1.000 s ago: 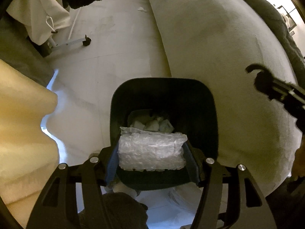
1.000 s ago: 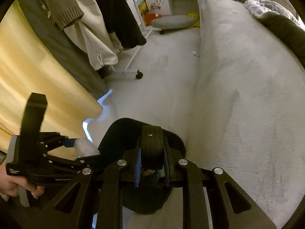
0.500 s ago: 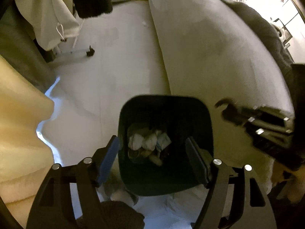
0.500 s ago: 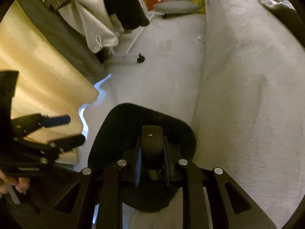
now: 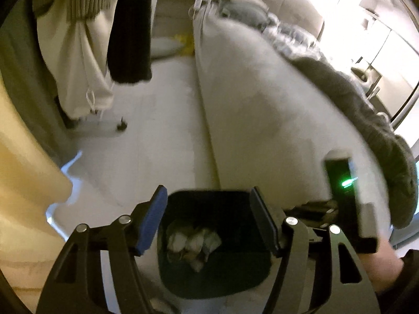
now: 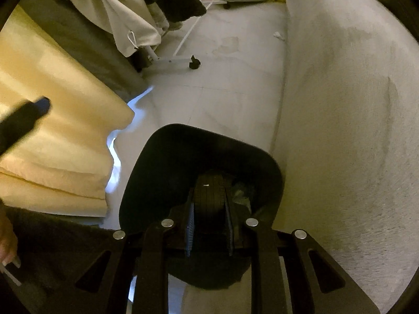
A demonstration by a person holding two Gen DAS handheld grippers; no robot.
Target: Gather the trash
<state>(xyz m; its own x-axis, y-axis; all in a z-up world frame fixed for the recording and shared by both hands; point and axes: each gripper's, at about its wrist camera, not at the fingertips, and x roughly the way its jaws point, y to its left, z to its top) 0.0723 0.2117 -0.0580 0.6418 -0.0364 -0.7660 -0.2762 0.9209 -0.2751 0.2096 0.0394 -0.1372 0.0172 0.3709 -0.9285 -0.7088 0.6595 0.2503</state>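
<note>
Bin (image 5: 180,282): crumpled trash (image 5: 193,243) inside. Our left gripper (image 5: 208,222) jaws wide, empty; right gripper (image 6: 209,231) clamps a black ribbed roll (image 6: 210,191), undropped.

You have no words, labels, brand names or numbers to read in either view. The one sign is a green light (image 5: 347,182) glowing on the dark device at the right of your left wrist view, and it carries no writing you can make out.
</note>
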